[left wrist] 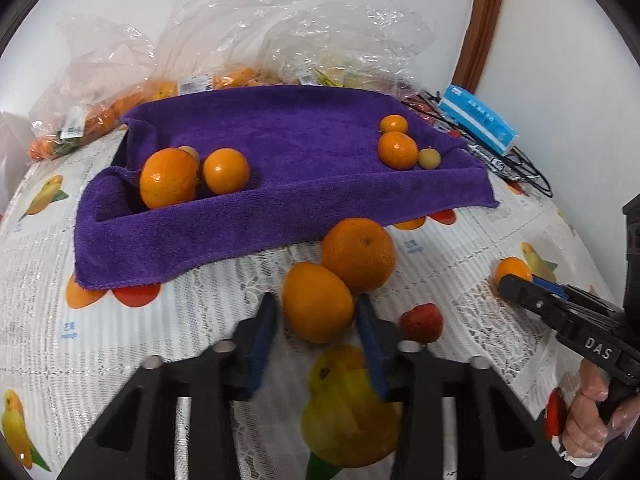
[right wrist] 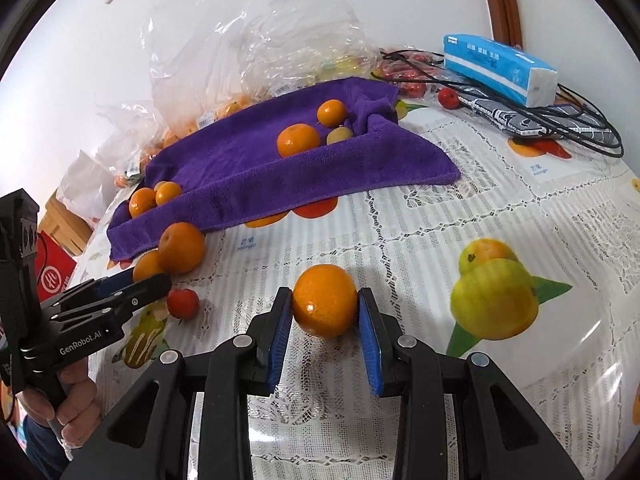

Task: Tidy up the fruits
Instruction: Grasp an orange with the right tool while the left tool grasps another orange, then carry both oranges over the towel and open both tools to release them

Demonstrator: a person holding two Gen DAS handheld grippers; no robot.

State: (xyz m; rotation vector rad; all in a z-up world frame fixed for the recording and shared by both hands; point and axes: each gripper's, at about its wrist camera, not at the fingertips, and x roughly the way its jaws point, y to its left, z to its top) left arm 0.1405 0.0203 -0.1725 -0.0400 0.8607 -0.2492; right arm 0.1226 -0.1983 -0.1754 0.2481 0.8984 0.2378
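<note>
- The left gripper (left wrist: 316,316) has its blue pads pressed on an oval orange (left wrist: 318,306) lying on the tablecloth (left wrist: 200,320), its long axis tilted up-left, touching a rounder orange (left wrist: 359,254) behind.
- The right gripper (right wrist: 324,312) clamps a mandarin (right wrist: 324,300) on the cloth, stem end facing away.
- The purple towel (left wrist: 280,208) lies beyond, fruit in both corners.

Black grippers (right wrist: 325,336), blue-padded jaws, silver screws.
</note>
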